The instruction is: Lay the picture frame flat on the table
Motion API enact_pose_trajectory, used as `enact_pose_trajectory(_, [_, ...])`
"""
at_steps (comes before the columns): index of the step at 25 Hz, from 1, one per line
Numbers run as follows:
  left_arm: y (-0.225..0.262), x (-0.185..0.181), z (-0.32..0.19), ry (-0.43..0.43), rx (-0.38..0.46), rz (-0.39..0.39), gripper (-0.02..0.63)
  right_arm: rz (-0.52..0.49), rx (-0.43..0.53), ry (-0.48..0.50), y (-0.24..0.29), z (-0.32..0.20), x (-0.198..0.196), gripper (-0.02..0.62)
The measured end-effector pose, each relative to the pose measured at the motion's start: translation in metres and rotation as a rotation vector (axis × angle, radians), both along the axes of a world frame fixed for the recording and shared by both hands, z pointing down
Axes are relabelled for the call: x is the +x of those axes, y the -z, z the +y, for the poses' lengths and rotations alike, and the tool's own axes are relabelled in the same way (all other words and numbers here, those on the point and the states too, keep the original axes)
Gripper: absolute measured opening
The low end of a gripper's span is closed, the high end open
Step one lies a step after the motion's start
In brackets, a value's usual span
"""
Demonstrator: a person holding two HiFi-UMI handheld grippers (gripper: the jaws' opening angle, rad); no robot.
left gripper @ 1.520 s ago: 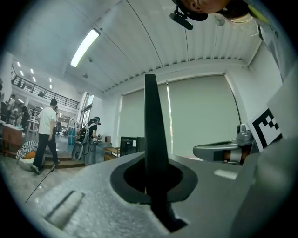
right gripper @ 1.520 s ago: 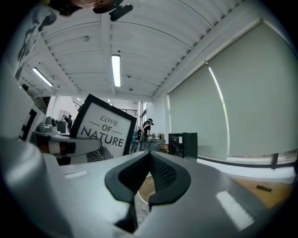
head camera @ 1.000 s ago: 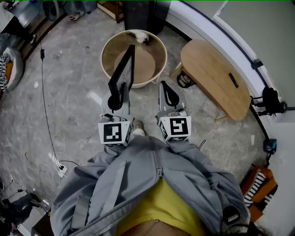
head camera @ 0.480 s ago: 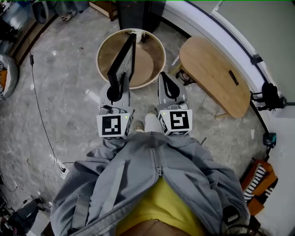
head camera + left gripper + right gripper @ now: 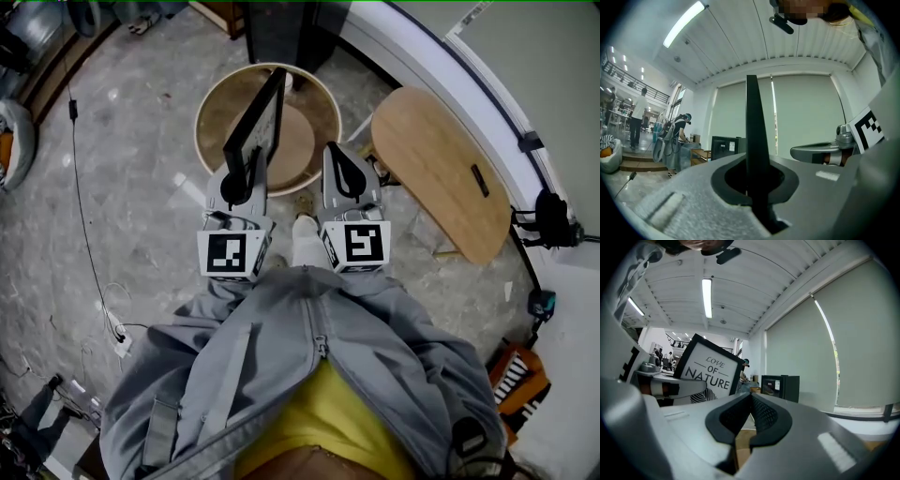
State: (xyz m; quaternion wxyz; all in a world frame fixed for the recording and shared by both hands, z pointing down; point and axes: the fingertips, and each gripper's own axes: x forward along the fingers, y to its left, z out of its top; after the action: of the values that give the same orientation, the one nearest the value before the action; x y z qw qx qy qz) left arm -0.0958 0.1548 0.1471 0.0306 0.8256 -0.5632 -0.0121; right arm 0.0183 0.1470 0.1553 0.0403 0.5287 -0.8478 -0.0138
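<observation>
The black picture frame (image 5: 260, 117) stands upright on edge in my left gripper (image 5: 242, 173), which is shut on its lower edge. It hangs over the near half of the round wooden table with a raised rim (image 5: 208, 105). In the left gripper view the frame (image 5: 753, 140) shows edge-on as a dark bar rising from between the closed jaws. My right gripper (image 5: 339, 167) is beside it to the right, shut with nothing in it. In the right gripper view the frame's (image 5: 711, 372) white print faces me, left of the closed jaws (image 5: 751, 420).
An oval wooden side table (image 5: 439, 169) stands to the right of the round one. A black cabinet (image 5: 281, 28) is behind it. A cable (image 5: 82, 216) runs along the grey floor at left. A toy keyboard (image 5: 516, 380) lies at lower right. People (image 5: 675, 136) stand far off.
The round table has come nearer and more central under the grippers. The frame stays upright in the left gripper, now over the tabletop. The right gripper keeps its place alongside.
</observation>
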Motion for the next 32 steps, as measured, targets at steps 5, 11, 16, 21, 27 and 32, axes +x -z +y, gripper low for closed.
enact_pose_trajectory(5, [-0.008, 0.007, -0.069, 0.006, -0.01, 0.017, 0.011, 0.018, -0.016, 0.041, -0.009, -0.074, 0.005, -0.002])
enact_pose_trajectory(11, [-0.012, 0.017, -0.145, 0.043, -0.025, 0.03, 0.011, 0.026, -0.042, 0.108, -0.017, -0.151, 0.011, -0.002])
enact_pose_trajectory(16, [-0.022, 0.03, -0.197, 0.072, -0.034, 0.037, 0.011, 0.024, -0.075, 0.165, -0.029, -0.203, 0.019, -0.002])
enact_pose_trajectory(21, [-0.031, 0.043, -0.237, 0.063, -0.047, 0.035, 0.011, 0.026, -0.095, 0.185, -0.042, -0.241, 0.025, -0.002])
enact_pose_trajectory(27, [-0.051, 0.05, -0.265, 0.032, -0.071, 0.05, 0.011, 0.024, -0.142, 0.182, -0.069, -0.27, 0.028, -0.002])
enact_pose_trajectory(32, [-0.079, 0.053, -0.284, 0.006, -0.106, 0.072, 0.012, 0.024, -0.173, 0.181, -0.098, -0.289, 0.025, -0.002])
